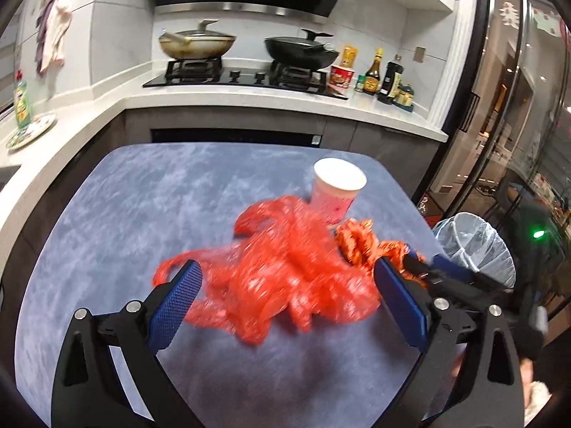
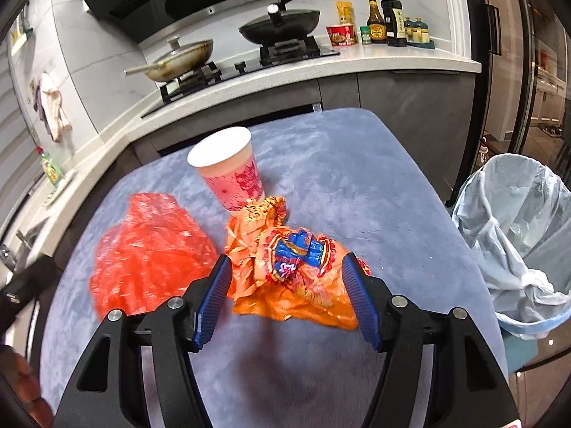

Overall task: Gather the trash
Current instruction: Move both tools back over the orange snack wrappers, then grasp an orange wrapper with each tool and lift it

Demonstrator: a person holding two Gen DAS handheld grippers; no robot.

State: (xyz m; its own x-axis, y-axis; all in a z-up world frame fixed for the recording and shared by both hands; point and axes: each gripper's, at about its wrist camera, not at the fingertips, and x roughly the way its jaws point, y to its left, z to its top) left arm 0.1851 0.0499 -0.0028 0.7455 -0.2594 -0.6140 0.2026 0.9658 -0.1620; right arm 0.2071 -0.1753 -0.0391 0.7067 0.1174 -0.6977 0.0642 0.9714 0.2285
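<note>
- Left gripper point(image 1: 287, 285): jaws spread wide around the red bag point(image 1: 282, 274) (crumpled) on the table point(image 1: 125, 196).
- Right gripper point(image 2: 285, 273): jaws apart, flanking the orange wrapper point(image 2: 285, 271).
- Cup point(image 2: 228, 167): upright, behind wrapper.
- Bin point(image 2: 517, 235): beside table.

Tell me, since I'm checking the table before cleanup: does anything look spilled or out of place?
Nothing is spilled. The paper cup stands upright. Only trash is out of place: a crumpled red plastic bag and an orange snack wrapper lie loose on the blue table, outside the lined bin.
</note>
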